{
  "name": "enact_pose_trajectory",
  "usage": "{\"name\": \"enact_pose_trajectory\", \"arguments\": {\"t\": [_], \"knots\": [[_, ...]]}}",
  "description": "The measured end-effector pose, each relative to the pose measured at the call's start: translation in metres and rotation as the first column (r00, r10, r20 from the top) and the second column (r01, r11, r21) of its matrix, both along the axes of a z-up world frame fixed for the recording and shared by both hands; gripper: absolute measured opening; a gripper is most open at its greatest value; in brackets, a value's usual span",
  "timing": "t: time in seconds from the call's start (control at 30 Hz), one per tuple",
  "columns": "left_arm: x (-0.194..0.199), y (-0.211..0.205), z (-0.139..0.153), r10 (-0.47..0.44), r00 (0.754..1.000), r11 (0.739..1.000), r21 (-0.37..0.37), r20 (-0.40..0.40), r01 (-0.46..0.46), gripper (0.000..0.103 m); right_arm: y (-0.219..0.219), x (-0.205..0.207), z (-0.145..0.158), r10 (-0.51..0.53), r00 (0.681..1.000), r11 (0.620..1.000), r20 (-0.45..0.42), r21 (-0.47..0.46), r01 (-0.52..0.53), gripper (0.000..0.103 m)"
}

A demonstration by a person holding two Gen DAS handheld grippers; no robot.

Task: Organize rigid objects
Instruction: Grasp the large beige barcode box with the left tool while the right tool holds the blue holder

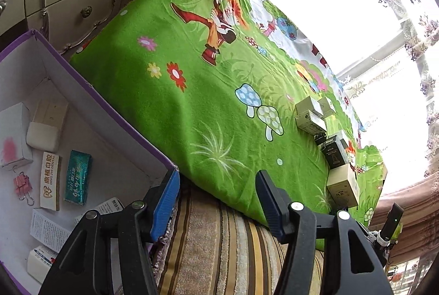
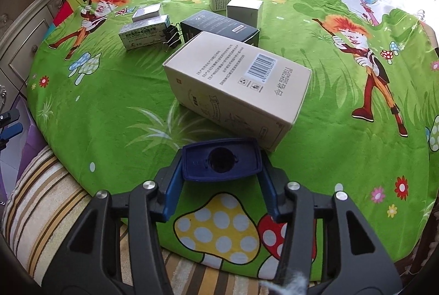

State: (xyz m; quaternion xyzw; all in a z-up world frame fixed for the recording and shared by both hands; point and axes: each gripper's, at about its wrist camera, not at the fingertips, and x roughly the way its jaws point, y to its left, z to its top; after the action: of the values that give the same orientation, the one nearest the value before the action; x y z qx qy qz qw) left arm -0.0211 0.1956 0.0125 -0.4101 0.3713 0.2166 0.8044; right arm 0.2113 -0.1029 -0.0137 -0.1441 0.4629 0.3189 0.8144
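Small boxes [image 2: 238, 86], several, plus black binder clips [image 2: 171, 38], lie on the green cloth [image 2: 109, 103]: sorting partly done by my estimate. Purple bin [image 1: 109, 108] holds cartons, a green packet [image 1: 77, 177], a pink clip [image 1: 23, 183]. Right gripper [image 2: 221, 186] clamps a dark blue cap [image 2: 221, 163]. Left gripper [image 1: 216, 201] spread wide, empty, beside the bin.
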Motion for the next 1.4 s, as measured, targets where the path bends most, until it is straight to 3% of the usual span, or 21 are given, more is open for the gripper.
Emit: {"name": "enact_pose_trajectory", "arguments": {"t": [0.23,0.33,0.53,0.63,0.77,0.83,0.97,1.1,1.4], "knots": [[0.045,-0.04,0.019,-0.104,0.994,0.992,0.077,0.035,0.101,0.083,-0.011,-0.008,0.023,0.009,0.999,0.996,0.053,0.086,-0.014,0.055],[0.066,-0.059,0.029,-0.148,0.987,0.985,0.104,0.064,0.141,0.086,-0.021,-0.01,0.035,-0.009,0.997,0.992,0.077,0.126,-0.001,0.055],[0.116,-0.109,0.04,-0.264,0.961,0.957,0.149,0.085,0.249,0.103,-0.057,0.008,0.046,-0.165,0.981,0.972,0.106,0.184,0.144,0.055],[0.142,-0.136,0.044,-0.338,0.939,0.927,0.193,0.056,0.322,0.103,-0.075,0.019,0.045,-0.253,0.962,0.953,0.104,0.197,0.229,0.055],[0.176,-0.175,0.046,-0.443,0.897,0.867,0.248,-0.014,0.432,0.103,-0.095,0.029,0.043,-0.346,0.934,0.921,0.092,0.221,0.32,0.055],[0.192,-0.192,0.045,-0.483,0.875,0.837,0.275,-0.037,0.474,0.103,-0.102,0.032,0.041,-0.369,0.926,0.91,0.08,0.231,0.343,0.054],[0.216,-0.216,0.042,-0.507,0.859,0.805,0.319,-0.067,0.5,0.103,-0.106,0.035,0.038,-0.38,0.922,0.905,0.069,0.231,0.356,0.054],[0.236,-0.236,0.035,-0.536,0.836,0.755,0.375,-0.118,0.538,0.103,-0.11,0.038,0.033,-0.392,0.918,0.899,0.051,0.234,0.371,0.054],[0.253,-0.244,0.019,-0.538,0.828,0.735,0.391,-0.161,0.554,0.103,-0.113,0.04,0.026,-0.404,0.914,0.893,0.031,0.231,0.386,0.054]]}}
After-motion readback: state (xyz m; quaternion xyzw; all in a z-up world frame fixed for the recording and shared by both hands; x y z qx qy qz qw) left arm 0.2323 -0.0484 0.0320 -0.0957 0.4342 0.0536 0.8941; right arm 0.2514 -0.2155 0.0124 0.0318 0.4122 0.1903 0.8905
